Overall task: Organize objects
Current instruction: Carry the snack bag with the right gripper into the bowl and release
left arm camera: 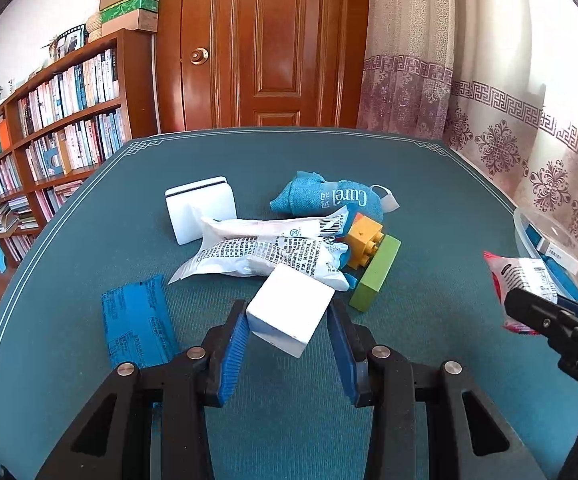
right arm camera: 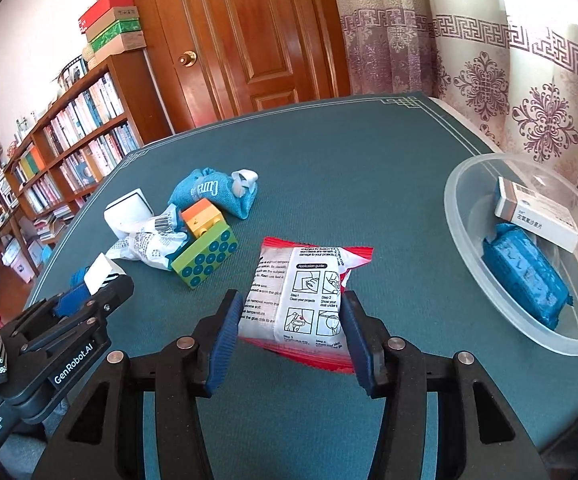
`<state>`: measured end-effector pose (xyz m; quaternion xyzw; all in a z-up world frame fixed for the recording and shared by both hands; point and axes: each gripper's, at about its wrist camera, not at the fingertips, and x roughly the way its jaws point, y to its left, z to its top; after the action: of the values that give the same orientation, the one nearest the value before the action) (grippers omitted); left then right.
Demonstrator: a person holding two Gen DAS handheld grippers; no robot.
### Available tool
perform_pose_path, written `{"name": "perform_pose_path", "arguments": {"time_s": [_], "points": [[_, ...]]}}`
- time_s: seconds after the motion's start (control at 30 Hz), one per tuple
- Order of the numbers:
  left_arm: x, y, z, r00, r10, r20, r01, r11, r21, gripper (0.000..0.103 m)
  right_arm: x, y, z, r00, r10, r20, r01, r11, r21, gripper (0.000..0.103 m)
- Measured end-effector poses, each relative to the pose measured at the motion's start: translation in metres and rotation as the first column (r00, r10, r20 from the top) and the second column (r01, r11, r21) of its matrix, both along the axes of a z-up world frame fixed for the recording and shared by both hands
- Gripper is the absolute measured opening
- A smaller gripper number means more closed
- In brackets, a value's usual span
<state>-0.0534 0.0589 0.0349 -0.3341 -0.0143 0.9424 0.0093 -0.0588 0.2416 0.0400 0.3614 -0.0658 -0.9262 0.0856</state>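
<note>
My left gripper is shut on a small white box, held tilted just above the green table mat. My right gripper is shut on a red and white sachet with printed instructions, held above the mat to the left of a clear plastic bowl. The bowl holds a blue packet and a white medicine box. In the pile lie a white printed bag, a blue Curel pouch, a yellow brick, a green block and a white case.
A blue packet lies on the mat at the left of my left gripper. A bookshelf stands at the left, a wooden door behind the table, a curtain at the right. The bowl sits near the table's right edge.
</note>
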Motion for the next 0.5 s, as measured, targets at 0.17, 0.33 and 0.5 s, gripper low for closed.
{"name": "perform_pose_path", "arguments": {"time_s": [0.17, 0.33, 0.5], "points": [[0.0, 0.004, -0.002, 1.0, -0.021, 0.004, 0.021, 1.0, -0.005, 0.042, 0.007, 0.032, 0.01, 0.996, -0.083, -0.024, 0.083, 0.997, 0.003, 0.052], [0.002, 0.008, -0.002, 0.999, -0.048, -0.001, 0.048, 0.999, -0.01, 0.042, 0.014, 0.066, 0.019, 0.984, -0.174, -0.045, 0.175, 0.984, 0.022, 0.052], [0.002, 0.012, -0.001, 0.998, -0.058, -0.001, 0.058, 0.998, -0.016, 0.042, 0.02, 0.102, 0.026, 0.962, -0.263, -0.065, 0.266, 0.964, 0.028, 0.052]]}}
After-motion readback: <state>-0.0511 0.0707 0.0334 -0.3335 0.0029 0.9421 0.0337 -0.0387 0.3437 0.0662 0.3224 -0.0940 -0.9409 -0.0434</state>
